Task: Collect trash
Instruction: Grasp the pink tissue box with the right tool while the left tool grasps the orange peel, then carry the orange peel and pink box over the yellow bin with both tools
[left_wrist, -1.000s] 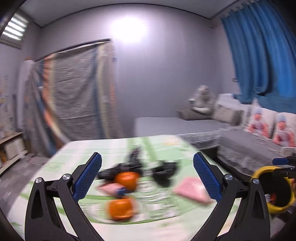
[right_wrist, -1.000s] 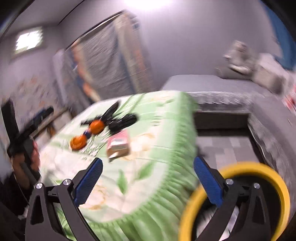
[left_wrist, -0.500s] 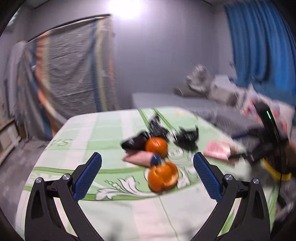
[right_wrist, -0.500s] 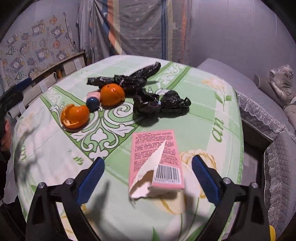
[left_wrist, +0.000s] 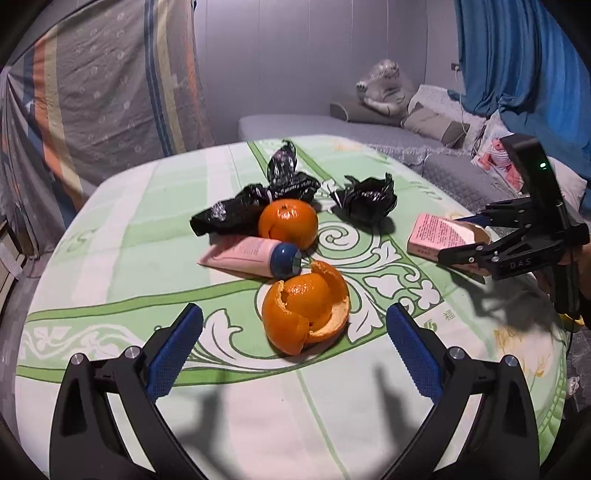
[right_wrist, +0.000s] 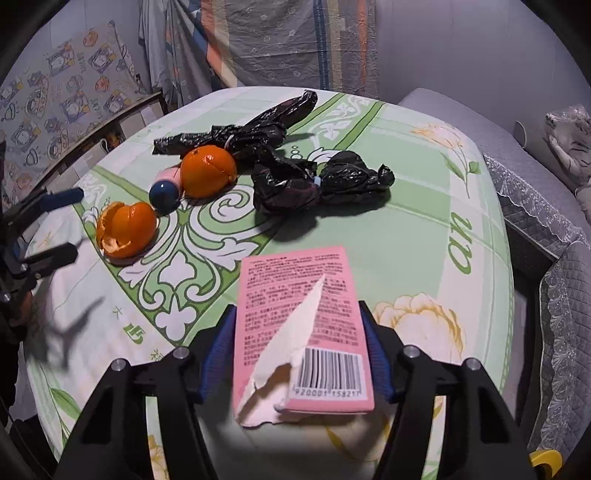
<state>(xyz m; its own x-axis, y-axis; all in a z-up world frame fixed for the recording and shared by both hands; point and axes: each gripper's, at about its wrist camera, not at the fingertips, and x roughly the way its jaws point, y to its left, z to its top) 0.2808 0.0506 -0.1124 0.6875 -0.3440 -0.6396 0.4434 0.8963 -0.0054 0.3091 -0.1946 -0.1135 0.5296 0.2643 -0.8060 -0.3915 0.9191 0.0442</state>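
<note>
A torn pink carton (right_wrist: 301, 325) lies on the green patterned table (right_wrist: 436, 221). My right gripper (right_wrist: 300, 349) has its blue pads against the carton's two sides; it also shows in the left wrist view (left_wrist: 469, 240). My left gripper (left_wrist: 291, 349) is open and empty, just short of a peeled orange skin (left_wrist: 306, 306). Behind the skin lie a pink tube with a blue cap (left_wrist: 255, 254), a whole orange (left_wrist: 288, 221) and two crumpled black bags (left_wrist: 255, 203) (left_wrist: 365, 197).
A yellow bin rim (right_wrist: 545, 459) shows below the table's right edge. A grey sofa (left_wrist: 369, 125) with cushions and a plush toy stands behind the table. A striped cloth (left_wrist: 103, 96) hangs at the back left.
My right gripper swung from the yellow bin to the table and closed in on the pink carton. My left gripper moved forward toward the orange skin.
</note>
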